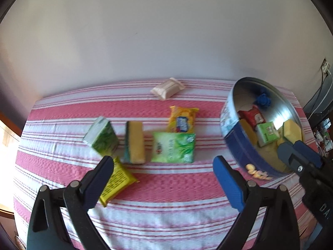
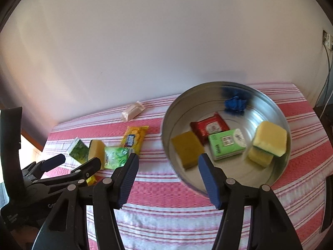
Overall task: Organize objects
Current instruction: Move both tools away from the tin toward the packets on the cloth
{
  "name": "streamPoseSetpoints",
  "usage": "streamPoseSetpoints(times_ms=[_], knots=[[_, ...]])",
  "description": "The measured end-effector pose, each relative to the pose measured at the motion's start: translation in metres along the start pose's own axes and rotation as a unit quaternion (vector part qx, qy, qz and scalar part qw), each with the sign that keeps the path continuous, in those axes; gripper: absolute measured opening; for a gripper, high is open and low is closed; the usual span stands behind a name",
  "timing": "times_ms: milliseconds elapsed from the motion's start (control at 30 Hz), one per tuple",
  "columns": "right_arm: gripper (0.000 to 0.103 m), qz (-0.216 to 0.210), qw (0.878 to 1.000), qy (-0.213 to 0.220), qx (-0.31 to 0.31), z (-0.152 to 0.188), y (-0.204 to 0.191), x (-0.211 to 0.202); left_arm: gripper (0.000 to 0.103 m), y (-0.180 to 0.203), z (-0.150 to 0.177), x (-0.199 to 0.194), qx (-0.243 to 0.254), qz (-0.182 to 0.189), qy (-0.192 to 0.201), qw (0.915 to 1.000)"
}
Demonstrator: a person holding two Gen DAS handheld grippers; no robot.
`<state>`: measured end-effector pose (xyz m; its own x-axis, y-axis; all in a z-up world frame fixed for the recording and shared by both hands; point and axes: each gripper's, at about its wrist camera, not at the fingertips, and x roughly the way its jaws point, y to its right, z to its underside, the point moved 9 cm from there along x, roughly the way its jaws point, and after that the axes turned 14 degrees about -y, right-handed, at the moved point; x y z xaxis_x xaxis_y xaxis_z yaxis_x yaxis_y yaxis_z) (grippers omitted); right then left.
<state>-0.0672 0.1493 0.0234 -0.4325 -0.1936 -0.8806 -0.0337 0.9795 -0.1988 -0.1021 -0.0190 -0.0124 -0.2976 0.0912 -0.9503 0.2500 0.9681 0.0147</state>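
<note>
tin: round, silver inside | sponges: yellow, stacked inside

Bare cloth before tin

i'm looking at a plain pale wall that fills the upper half of both views, lit softly and evenly. below it is a table under a pink and white striped cloth, its far edge right against the wall. bright light burns in at the left edge. on the right, a wall socket with dark cables hanging down.
</note>
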Motion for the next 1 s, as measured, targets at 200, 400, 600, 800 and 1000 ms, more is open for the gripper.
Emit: streamPoseSetpoints(times_ms=[200,400,600,800,1000], knots=[[0.062,-0.002,1.000,-0.011,-0.016,0.006,-0.024,0.008,0.097,-0.048,0.022,0.020,-0.018,-0.007,-0.025,0.9995],[0.062,-0.002,0.999,-0.024,-0.029,0.013,-0.046,0.021,0.097,-0.101,0.040,0.040,-0.063,0.004,-0.046,0.9969],[0.062,0.000,0.998,-0.042,-0.050,0.023,-0.072,0.036,0.097,-0.128,0.045,0.054,-0.082,0.016,-0.060,0.9947],[0.062,0.006,0.997,-0.053,-0.062,0.025,-0.084,0.046,0.097,-0.110,0.038,0.070,0.004,0.033,-0.065,0.9973],[0.062,0.018,0.997,-0.061,-0.049,0.024,-0.078,0.053,0.095,-0.091,0.034,0.095,0.073,0.020,-0.073,0.9945]])
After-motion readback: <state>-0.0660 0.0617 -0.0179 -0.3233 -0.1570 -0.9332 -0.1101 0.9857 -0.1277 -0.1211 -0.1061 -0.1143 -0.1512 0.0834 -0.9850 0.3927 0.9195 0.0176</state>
